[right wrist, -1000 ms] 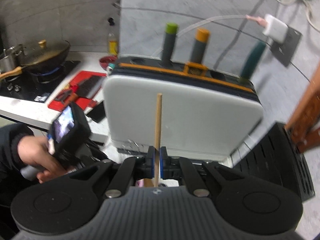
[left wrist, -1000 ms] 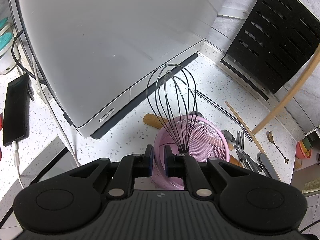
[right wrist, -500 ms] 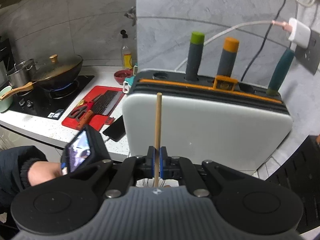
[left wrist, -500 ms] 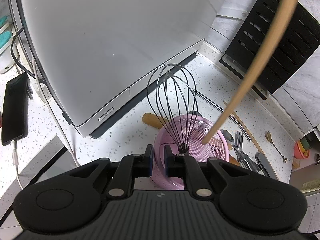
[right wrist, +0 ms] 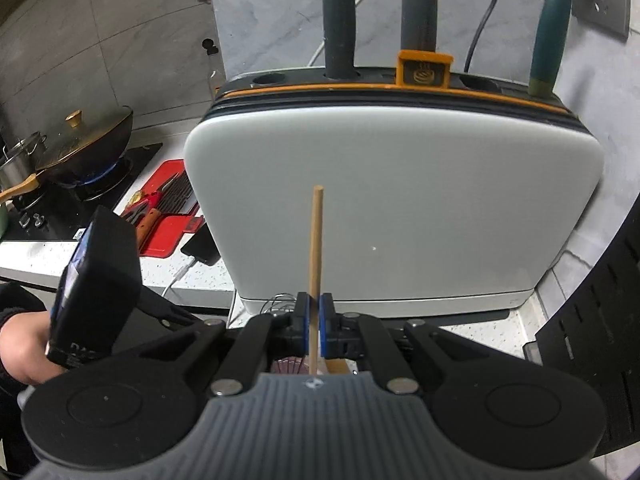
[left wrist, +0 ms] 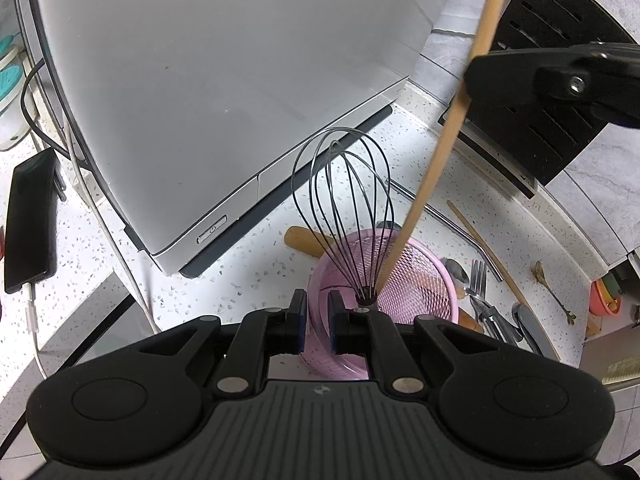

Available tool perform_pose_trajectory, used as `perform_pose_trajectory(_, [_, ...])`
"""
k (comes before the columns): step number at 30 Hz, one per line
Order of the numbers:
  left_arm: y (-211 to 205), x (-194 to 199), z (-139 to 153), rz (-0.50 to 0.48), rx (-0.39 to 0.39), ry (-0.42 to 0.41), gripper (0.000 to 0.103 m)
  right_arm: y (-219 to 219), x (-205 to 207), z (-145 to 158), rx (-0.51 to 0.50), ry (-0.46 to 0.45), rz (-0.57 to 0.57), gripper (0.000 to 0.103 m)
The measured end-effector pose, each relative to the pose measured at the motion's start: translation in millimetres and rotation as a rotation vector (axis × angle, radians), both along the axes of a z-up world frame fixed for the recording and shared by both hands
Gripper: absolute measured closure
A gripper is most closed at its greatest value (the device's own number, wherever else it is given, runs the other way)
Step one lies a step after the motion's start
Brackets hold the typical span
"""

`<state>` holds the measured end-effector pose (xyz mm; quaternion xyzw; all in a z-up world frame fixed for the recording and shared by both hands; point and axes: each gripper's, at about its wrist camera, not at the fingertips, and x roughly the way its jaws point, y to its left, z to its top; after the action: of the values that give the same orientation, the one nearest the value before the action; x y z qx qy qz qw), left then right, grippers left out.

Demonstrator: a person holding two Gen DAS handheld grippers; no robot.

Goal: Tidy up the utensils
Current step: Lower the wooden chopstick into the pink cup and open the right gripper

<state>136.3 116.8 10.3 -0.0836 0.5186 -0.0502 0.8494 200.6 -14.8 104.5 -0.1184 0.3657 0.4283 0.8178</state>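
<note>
While your left tongs [left wrist: 317, 322] pinch the near rim of the pink wire-mesh utensil cup [left wrist: 416, 280], narrowed onto its wall, the cup stands upright on the white speckled counter [left wrist: 248, 268] just in front of them. A black wire whisk [left wrist: 344, 208] stands in the cup, head up, leaning toward twelve o'clock.

Your right tongs [right wrist: 314, 320] are clamped on a long, thin, pale wooden stick [right wrist: 317, 248], their blue pads pressed on either side of it. In the left wrist view the stick [left wrist: 444, 136] slants down from one o'clock, and its lower end dips inside the cup's mouth just right of the whisk's base.

At three o'clock of the cup, loose utensils lie on the counter: a steel fork [left wrist: 478, 280], a steel spoon [left wrist: 456, 270], another wooden stick [left wrist: 488, 248] and a small brass-coloured spoon [left wrist: 554, 292]. A rounded wooden handle [left wrist: 304, 240] lies at ten o'clock, partly behind the cup.

A large white box-shaped appliance [left wrist: 200, 92] fills the view from ten to twelve o'clock, and a black slotted rack [left wrist: 552, 80] leans at two o'clock. A black phone [left wrist: 30, 220] on a white cable lies at nine o'clock.
</note>
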Motion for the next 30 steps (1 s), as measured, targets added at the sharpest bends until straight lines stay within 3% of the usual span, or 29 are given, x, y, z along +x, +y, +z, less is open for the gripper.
perform_pose_trajectory(16, [-3, 1, 0, -0.001, 0.006, -0.001, 0.093, 6, 6, -19, -0.027, 0.038, 0.008, 0.102])
perform_pose_trajectory(30, [-3, 2, 0, 0.0, 0.003, -0.001, 0.093, -3, 3, -13, -0.073, 0.029, -0.008, 0.096])
